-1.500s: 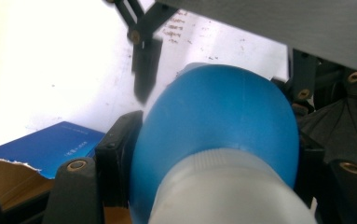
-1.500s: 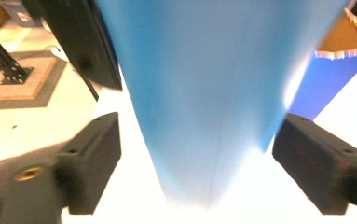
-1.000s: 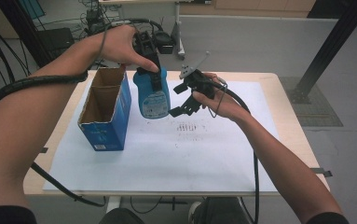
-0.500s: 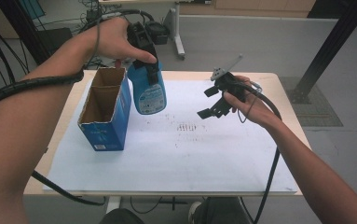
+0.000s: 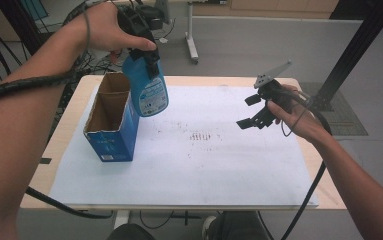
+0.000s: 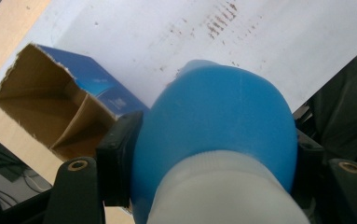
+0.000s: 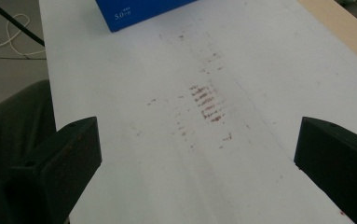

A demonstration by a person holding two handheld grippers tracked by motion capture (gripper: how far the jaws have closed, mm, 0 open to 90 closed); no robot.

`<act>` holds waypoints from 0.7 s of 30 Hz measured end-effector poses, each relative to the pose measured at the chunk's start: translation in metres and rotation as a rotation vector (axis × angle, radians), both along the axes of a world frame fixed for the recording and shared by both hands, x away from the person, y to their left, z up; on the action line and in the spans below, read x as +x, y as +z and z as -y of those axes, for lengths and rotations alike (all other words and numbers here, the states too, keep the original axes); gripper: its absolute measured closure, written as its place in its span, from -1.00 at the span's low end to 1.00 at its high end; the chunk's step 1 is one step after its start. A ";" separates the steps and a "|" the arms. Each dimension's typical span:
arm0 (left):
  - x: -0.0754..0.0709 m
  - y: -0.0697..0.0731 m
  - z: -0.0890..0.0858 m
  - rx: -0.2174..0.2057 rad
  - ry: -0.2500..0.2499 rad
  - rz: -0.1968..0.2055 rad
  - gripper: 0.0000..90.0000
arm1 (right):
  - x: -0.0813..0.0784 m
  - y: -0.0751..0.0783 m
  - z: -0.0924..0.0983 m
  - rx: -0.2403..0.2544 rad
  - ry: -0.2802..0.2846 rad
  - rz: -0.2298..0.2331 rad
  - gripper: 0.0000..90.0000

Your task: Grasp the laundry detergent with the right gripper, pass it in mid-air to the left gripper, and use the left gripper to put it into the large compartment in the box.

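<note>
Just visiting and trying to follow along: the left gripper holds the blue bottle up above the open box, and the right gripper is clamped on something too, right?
Not quite. The right gripper is open and holds nothing, as the right gripper view shows: its jaws stand wide apart over the white sheet. The left gripper does hold the bottle above the box.

Overhead view; two close claw-mounted views downward

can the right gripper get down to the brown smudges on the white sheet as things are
Probably yes: the right gripper hangs open above the white sheet, and nothing lies between it and the brown smudges.
</note>
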State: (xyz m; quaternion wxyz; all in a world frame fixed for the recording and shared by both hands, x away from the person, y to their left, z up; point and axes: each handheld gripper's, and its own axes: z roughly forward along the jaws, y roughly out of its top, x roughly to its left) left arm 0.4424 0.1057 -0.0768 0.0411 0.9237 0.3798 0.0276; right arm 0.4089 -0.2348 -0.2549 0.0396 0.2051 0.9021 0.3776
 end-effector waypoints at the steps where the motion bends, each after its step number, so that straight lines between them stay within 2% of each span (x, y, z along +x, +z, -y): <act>1: 0.000 0.001 -0.002 -0.001 0.012 0.000 -0.22 | -0.001 0.001 0.003 -0.006 -0.005 0.000 -0.99; 9: 0.004 0.019 -0.025 -0.015 0.157 0.006 -0.22 | -0.004 0.007 0.027 -0.040 -0.050 0.009 -0.99; 12: 0.004 0.028 -0.037 -0.031 0.235 0.017 -0.21 | -0.005 0.009 0.036 -0.052 -0.067 0.014 -0.99; 13: 0.004 0.030 -0.040 -0.032 0.247 0.019 -0.21 | -0.005 0.009 0.039 -0.054 -0.074 0.012 -0.99; 15: 0.004 0.035 -0.045 -0.039 0.281 0.033 -0.21 | -0.006 0.010 0.042 -0.060 -0.077 0.012 -0.99; 21: 0.002 0.050 -0.063 -0.035 0.383 0.039 -0.21 | -0.008 0.013 0.049 -0.072 -0.088 0.014 -0.99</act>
